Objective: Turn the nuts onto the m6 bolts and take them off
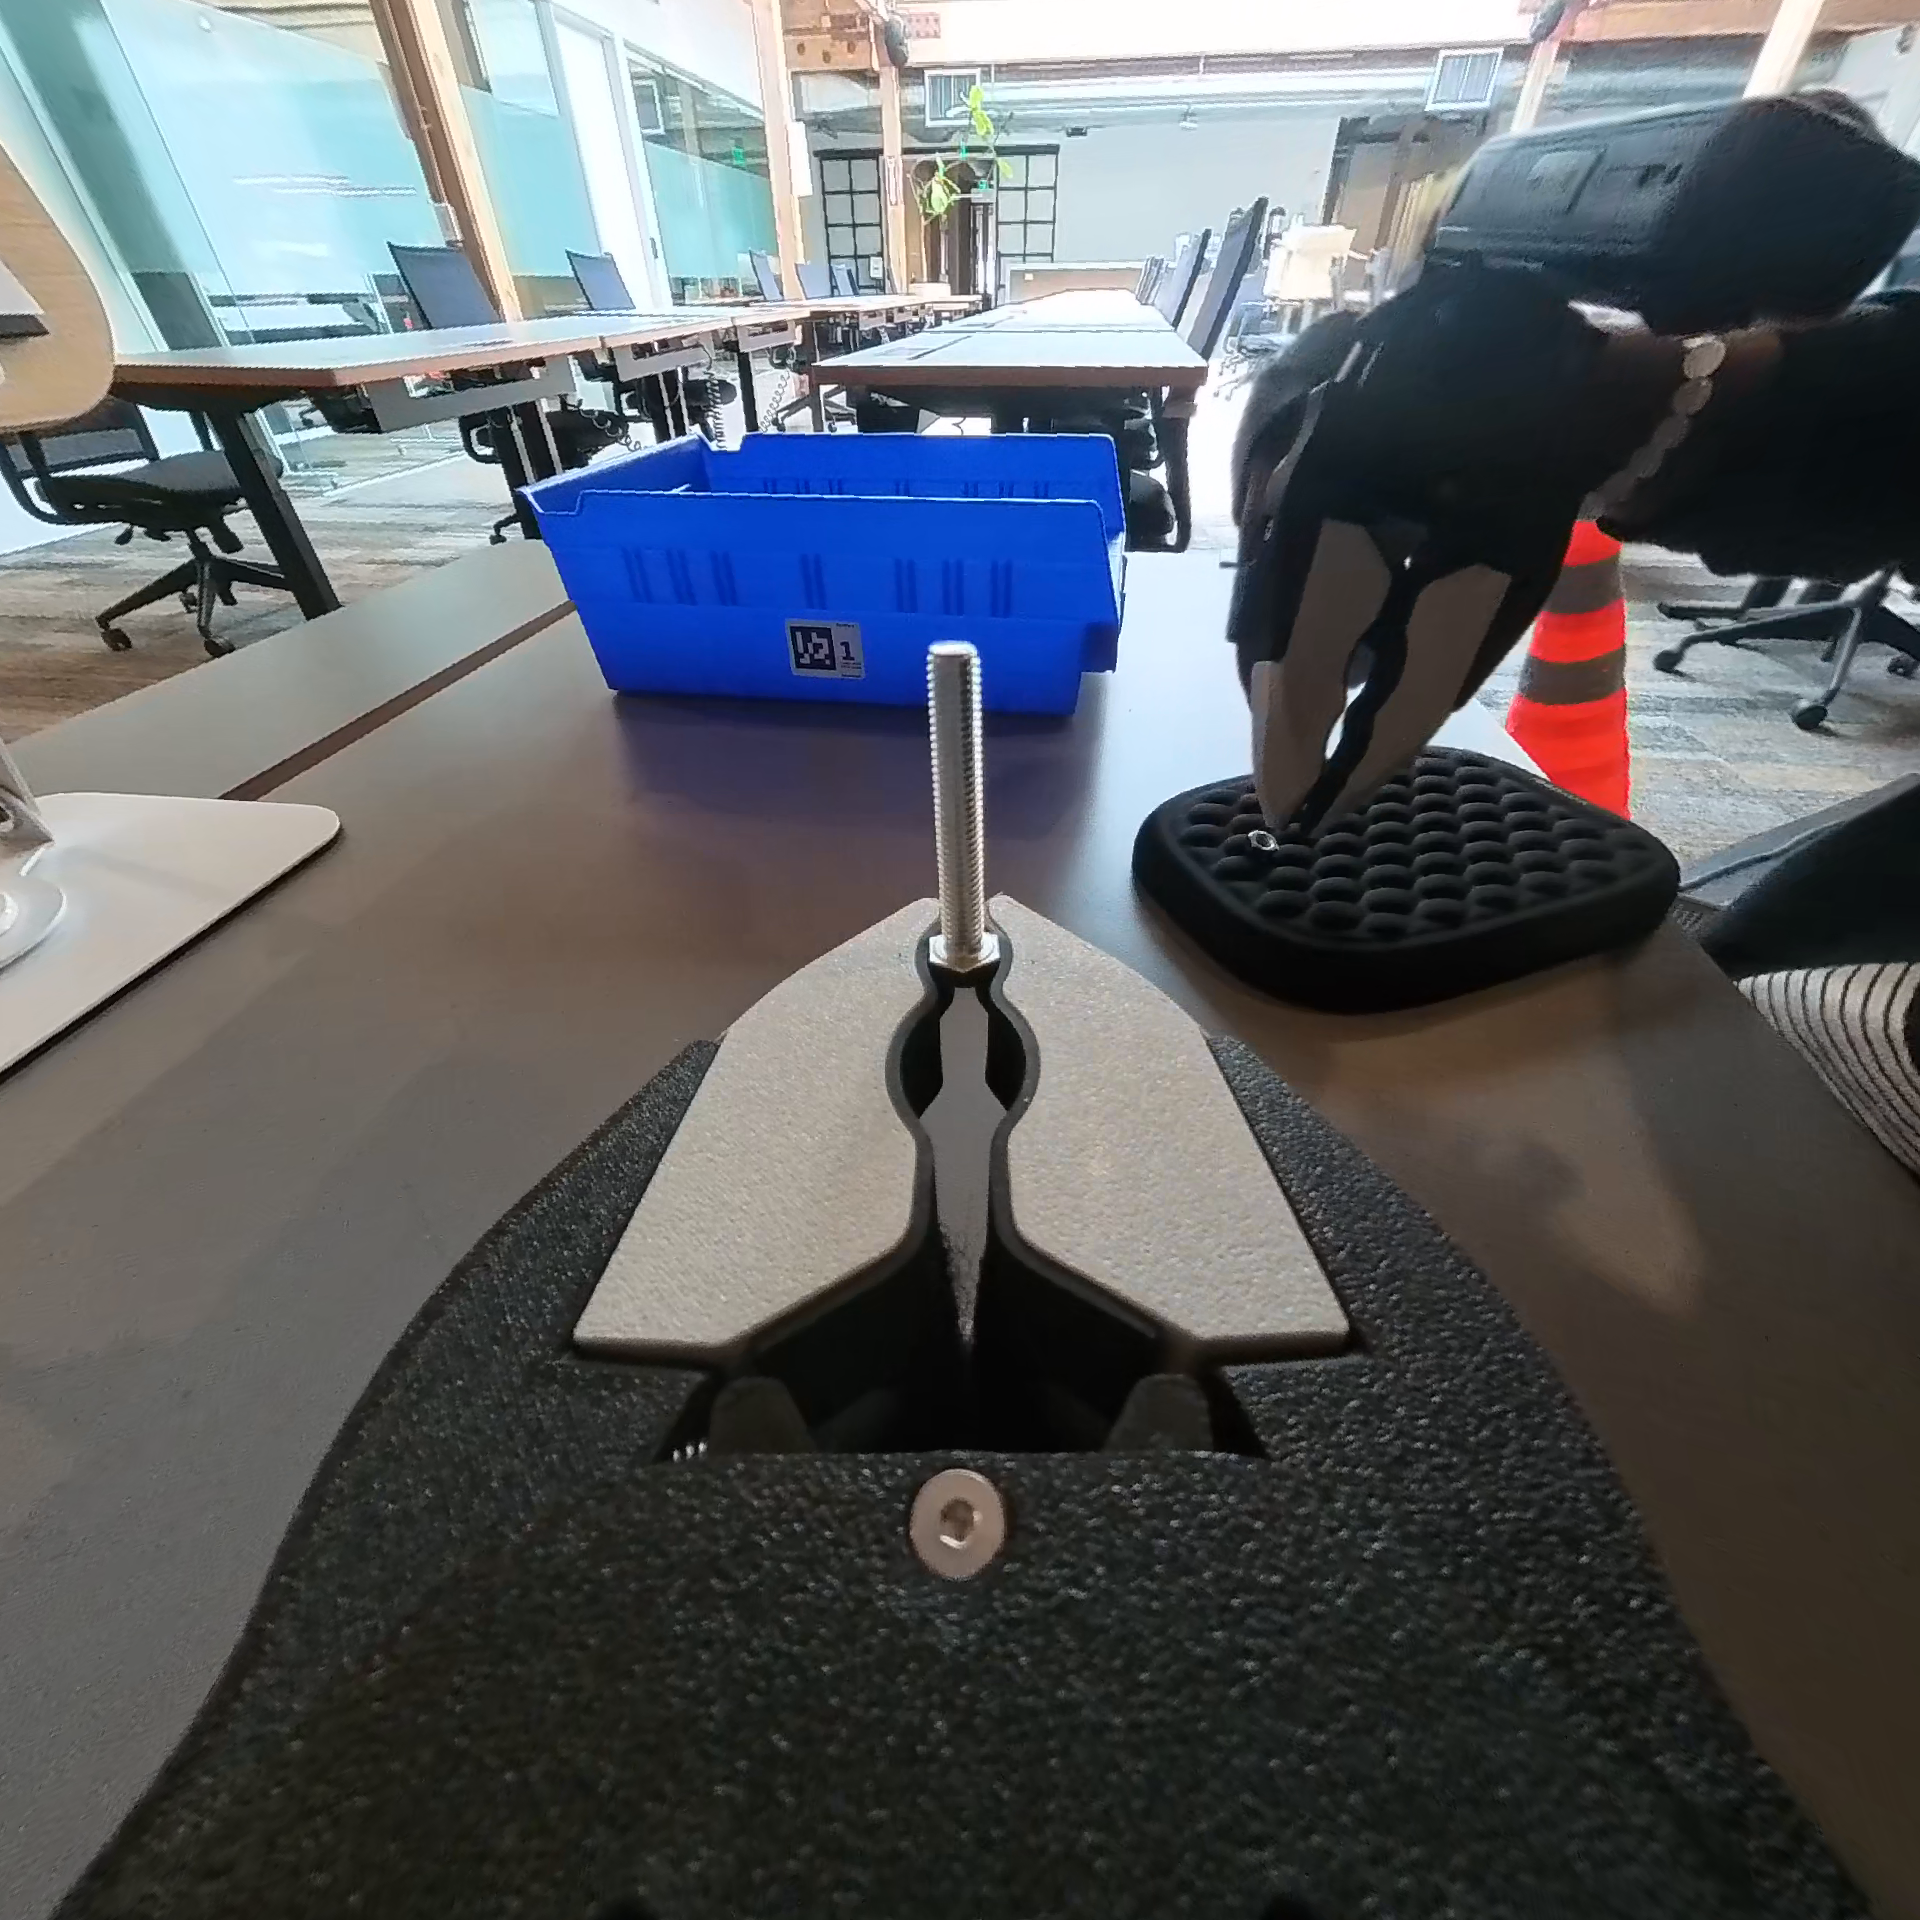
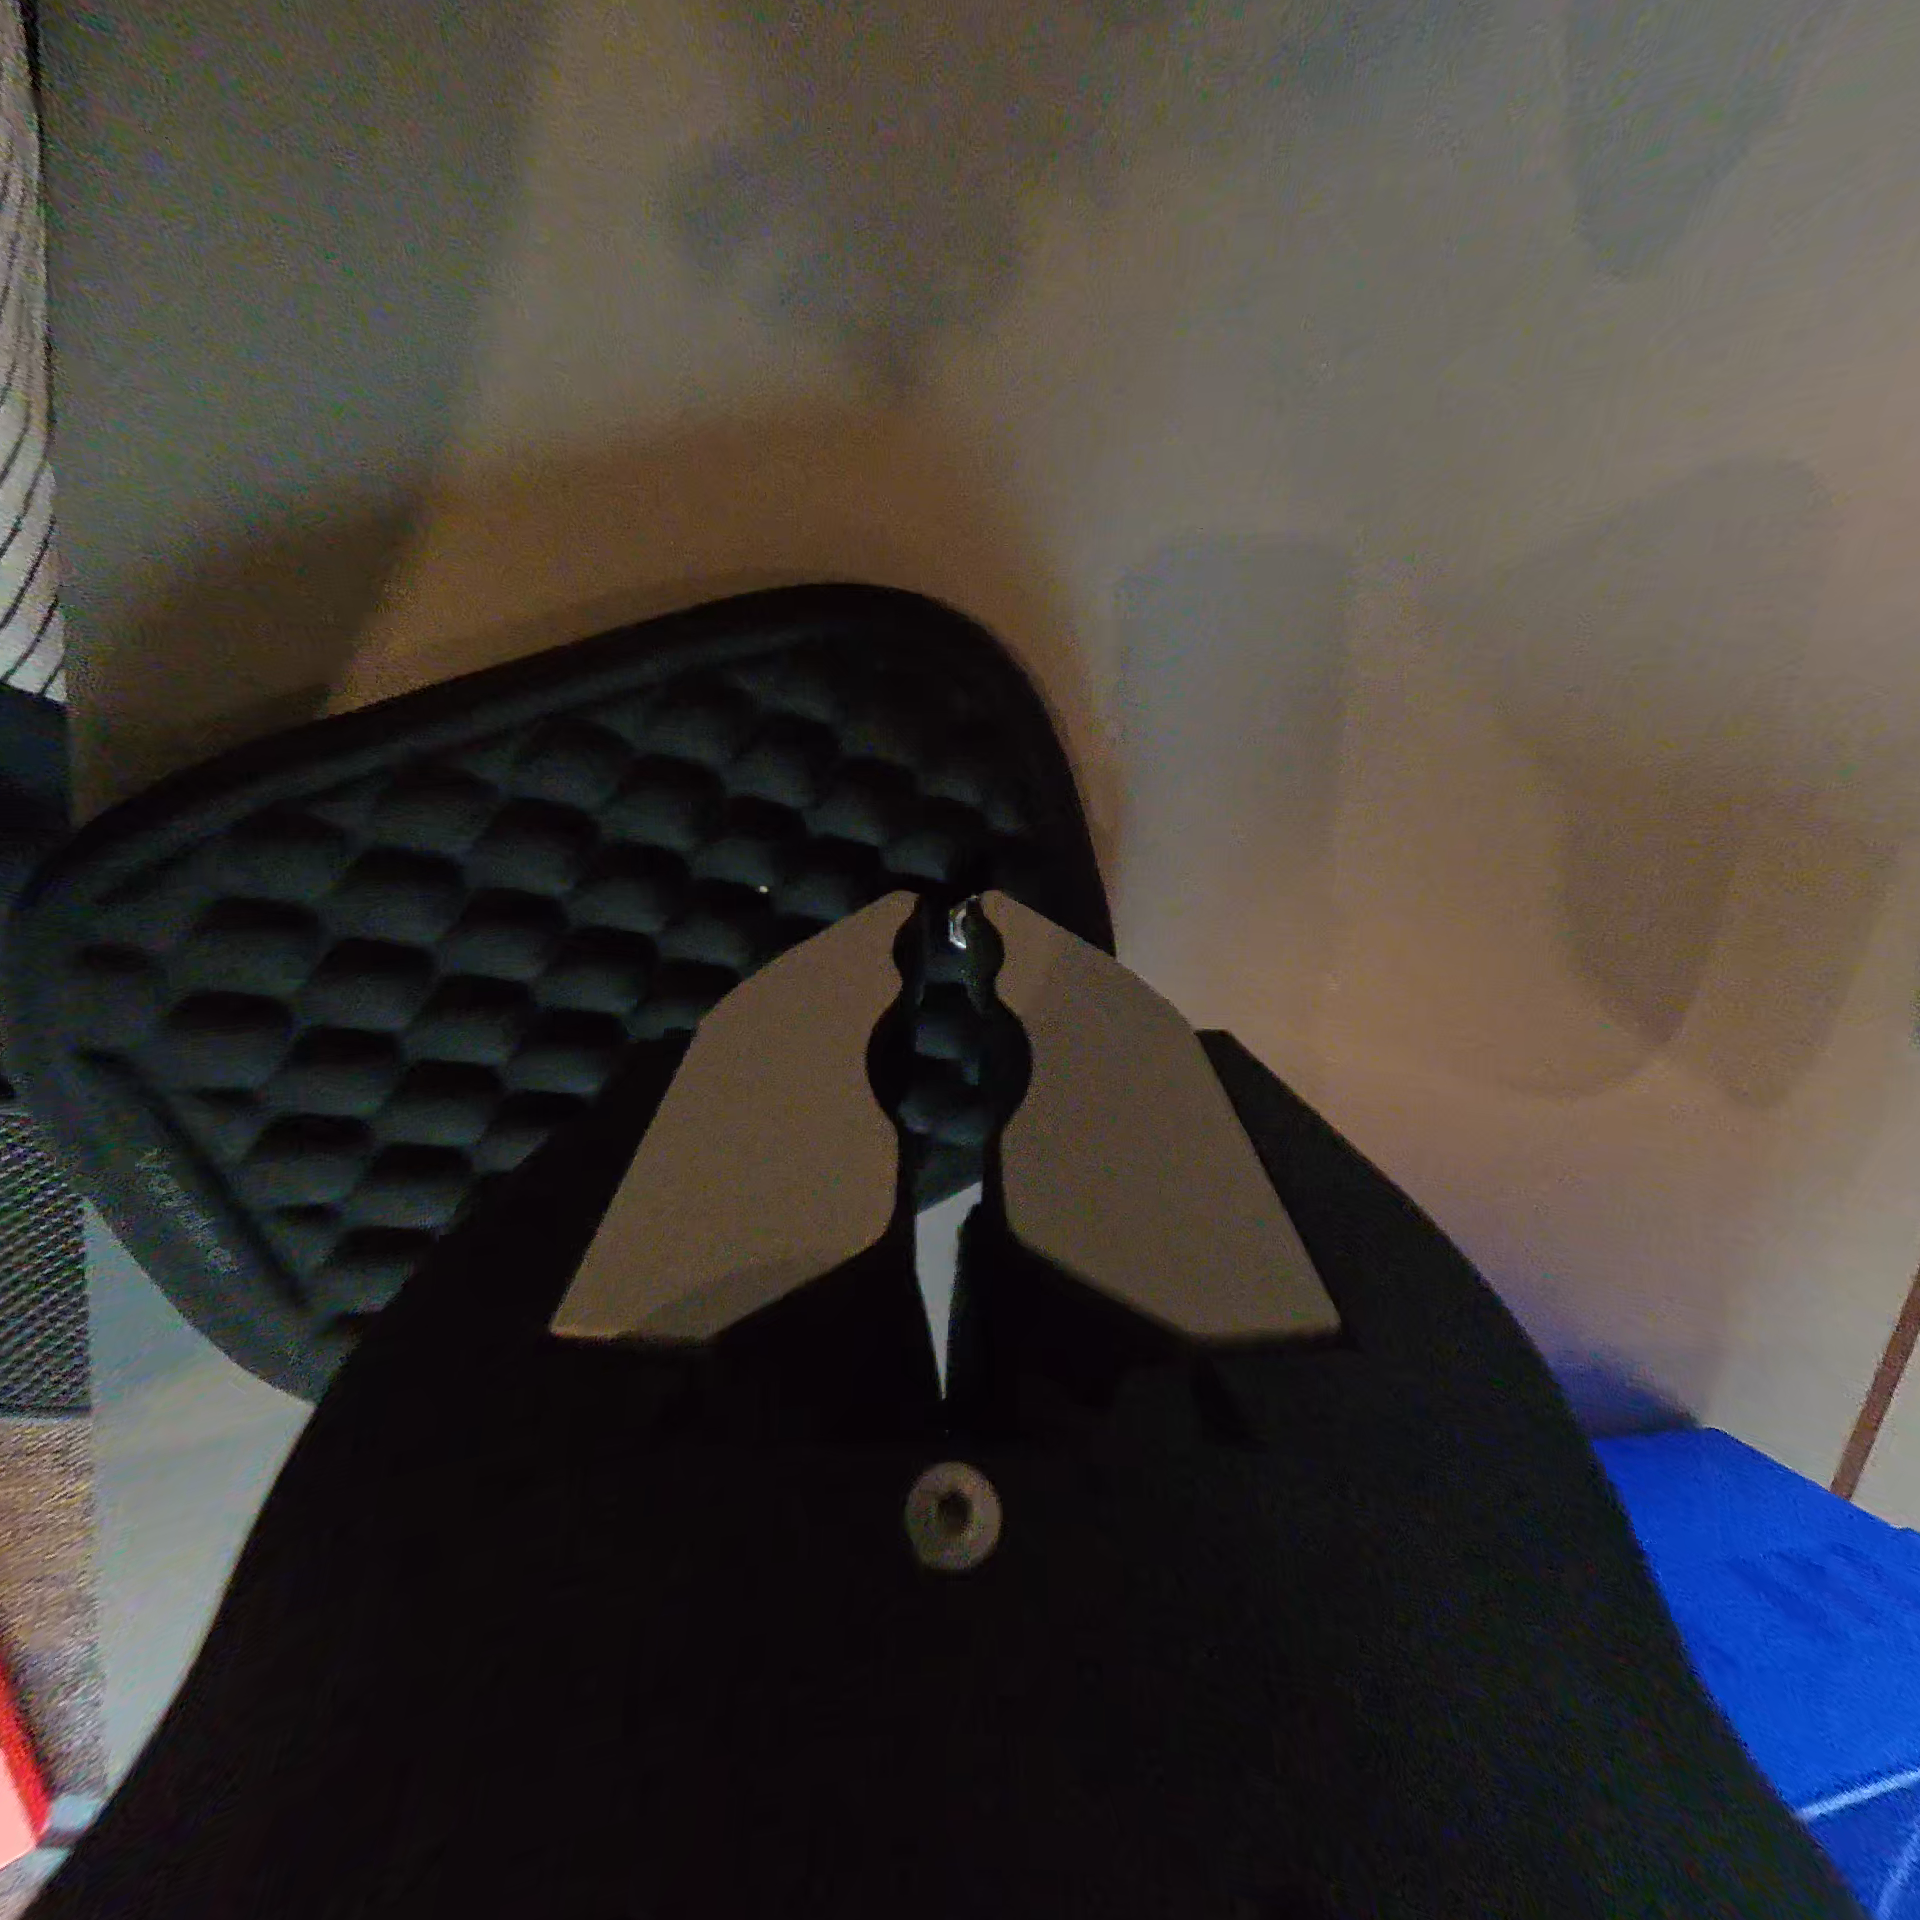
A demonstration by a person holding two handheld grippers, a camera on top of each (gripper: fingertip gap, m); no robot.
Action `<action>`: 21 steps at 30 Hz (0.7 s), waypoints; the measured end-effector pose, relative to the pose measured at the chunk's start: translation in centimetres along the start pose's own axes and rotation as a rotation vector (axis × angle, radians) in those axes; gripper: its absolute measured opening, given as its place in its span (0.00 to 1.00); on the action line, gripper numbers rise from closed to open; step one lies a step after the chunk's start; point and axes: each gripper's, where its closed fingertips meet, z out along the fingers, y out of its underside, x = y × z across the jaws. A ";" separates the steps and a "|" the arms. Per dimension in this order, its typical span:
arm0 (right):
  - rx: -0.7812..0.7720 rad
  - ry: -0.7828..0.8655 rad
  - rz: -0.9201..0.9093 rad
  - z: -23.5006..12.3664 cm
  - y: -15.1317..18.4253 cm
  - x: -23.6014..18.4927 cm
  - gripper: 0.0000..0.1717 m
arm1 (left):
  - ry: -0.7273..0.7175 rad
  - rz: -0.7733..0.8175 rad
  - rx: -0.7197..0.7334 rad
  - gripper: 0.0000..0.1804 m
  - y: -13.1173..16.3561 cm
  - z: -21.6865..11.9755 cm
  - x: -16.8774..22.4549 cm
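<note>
Nearest the lens in the left wrist view, the left tool [image 1: 962, 961] is clamped on the hex head of a silver bolt [image 1: 955, 790], whose threaded shank stands upright, long axis vertical, free end bare. Off to its right on the dark bench [image 1: 436, 935] lies a black honeycomb mat [image 1: 1455, 883], and the right tool [image 1: 1299, 821] points steeply down at it, tips touching the cells. A small silver nut [image 1: 1262, 840] sits in one cell just at those tips, on the side toward the bolt. In the right wrist view a glint of metal shows between the narrowed fingertips [image 2: 894, 925], but whether the pads actually press the nut I cannot tell. By my reading, the nut must be lifted and carried left to sit square over the bolt's top. A blue bin [image 1: 831, 582] stands beyond.
</note>
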 end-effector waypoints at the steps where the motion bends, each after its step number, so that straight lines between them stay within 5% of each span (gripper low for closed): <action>1: -0.007 0.018 -0.001 0.1 0.1 0.1 0.03 | 0.000 -0.001 -0.001 0.02 0.0 0.0 0.0; 12: -0.036 0.002 -0.015 1.0 0.8 0.7 0.02 | -0.002 0.000 0.001 0.01 0.0 -0.1 0.0; 16: 0.118 -0.199 0.198 0.3 -0.8 -0.4 0.02 | 0.001 -0.002 0.001 0.01 0.0 -0.1 0.0; 21: 0.050 -0.315 0.363 0.9 0.9 -0.3 0.02 | 0.007 -0.002 0.000 0.01 0.0 -0.1 0.0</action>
